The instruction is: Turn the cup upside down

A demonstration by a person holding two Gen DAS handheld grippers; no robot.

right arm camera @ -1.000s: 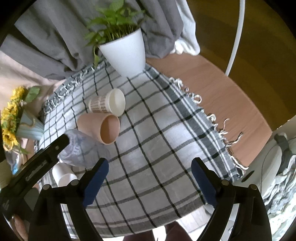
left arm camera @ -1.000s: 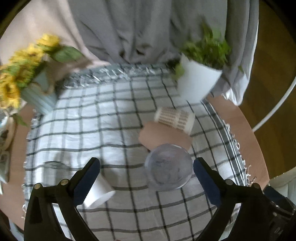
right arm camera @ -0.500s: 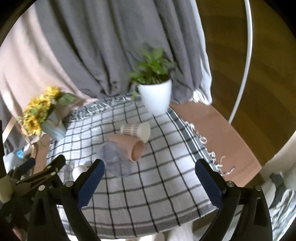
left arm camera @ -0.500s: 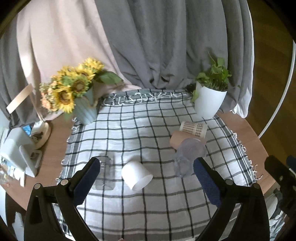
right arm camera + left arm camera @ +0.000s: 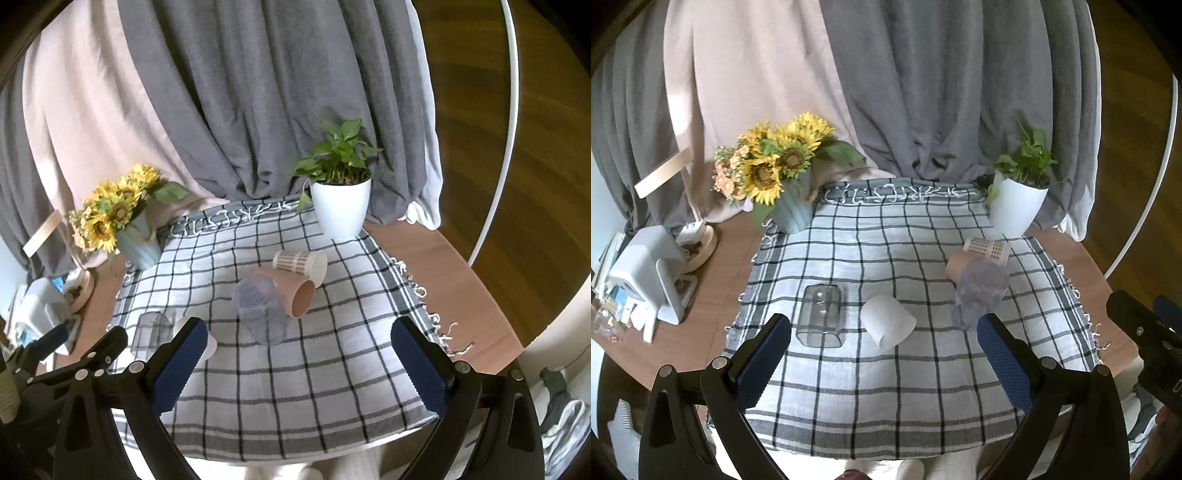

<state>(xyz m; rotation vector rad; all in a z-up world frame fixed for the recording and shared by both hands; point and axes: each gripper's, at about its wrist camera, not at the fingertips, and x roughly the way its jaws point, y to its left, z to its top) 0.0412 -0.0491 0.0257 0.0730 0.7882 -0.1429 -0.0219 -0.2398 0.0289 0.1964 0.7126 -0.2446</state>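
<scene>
Several cups are on a checked cloth (image 5: 886, 398). A clear bluish plastic cup (image 5: 979, 293) (image 5: 261, 310) stands upside down right of centre. A tan cup (image 5: 291, 293) and a patterned paper cup (image 5: 987, 248) (image 5: 300, 263) lie on their sides behind it. A white cup (image 5: 888, 321) lies on its side at the middle. A clear glass (image 5: 822, 314) (image 5: 149, 330) stands to the left. My left gripper (image 5: 882, 360) and right gripper (image 5: 295, 358) are both open and empty, held back above the near edge of the cloth.
A sunflower vase (image 5: 792, 210) stands at the back left and a white plant pot (image 5: 1015, 210) at the back right. Grey and pink curtains hang behind. A white device (image 5: 650, 273) sits on the wooden table at the left.
Both grippers have pulled back and up from the cups, so the whole table now shows. The bluish cup stands upside down, free of the grippers.
</scene>
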